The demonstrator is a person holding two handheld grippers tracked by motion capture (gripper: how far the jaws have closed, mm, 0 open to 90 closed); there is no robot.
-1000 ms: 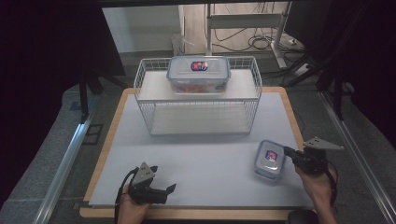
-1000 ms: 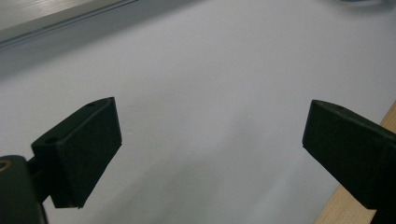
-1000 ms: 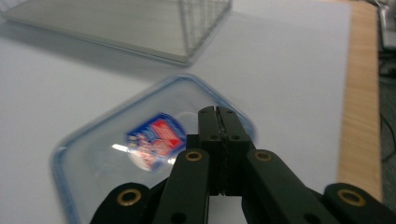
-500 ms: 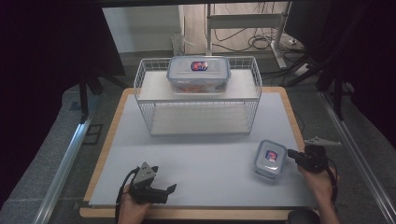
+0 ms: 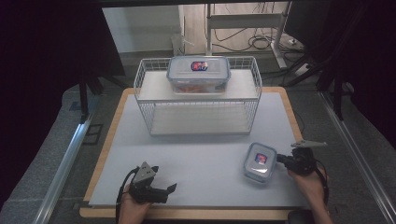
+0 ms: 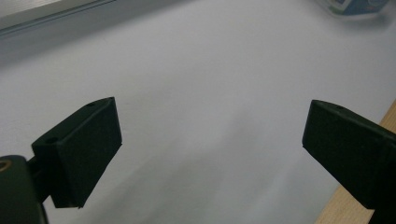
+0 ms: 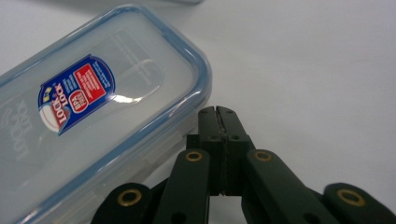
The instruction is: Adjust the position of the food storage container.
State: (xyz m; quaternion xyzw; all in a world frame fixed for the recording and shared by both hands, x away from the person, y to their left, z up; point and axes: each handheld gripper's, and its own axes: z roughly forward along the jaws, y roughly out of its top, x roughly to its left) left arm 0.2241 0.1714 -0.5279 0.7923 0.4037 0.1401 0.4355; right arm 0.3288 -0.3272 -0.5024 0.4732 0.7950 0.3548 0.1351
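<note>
**Right jaws shut beside the small box, left jaws wide over bare mat**

Your right gripper [image 5: 281, 159] sits at the near right of the mat [image 5: 196, 154], with its tips pointing left at the small box [image 5: 259, 162]. In the right gripper view its two jaws are pressed flat together, with nothing between them. The tips lie just beside the box's [image 7: 88, 121] long side wall, below the blue rim of the lid. You cannot tell from these views whether they touch the wall or stop just short of it. Your right hand [image 5: 310, 182] holds the gripper low over the mat.

The small box lies flat on the mat, lid up and closed, with its red and blue label facing the camera. It rests near the right front corner, well in front of the rack [image 5: 198, 95] and apart from it.

Your left gripper [image 5: 170, 189] is at the near left, close to the front edge of the board [image 5: 187, 213]. It points right across the mat. In the left gripper view its jaws stand wide apart and hold nothing, with bare mat [image 6: 210, 93] between them. The small box [image 6: 350, 5] shows far off at the top right corner of that view.

A large box [image 5: 198, 74] with a blue-rimmed lid sits on the top shelf of the rack, at the far side of the mat. Its label faces up.
</note>
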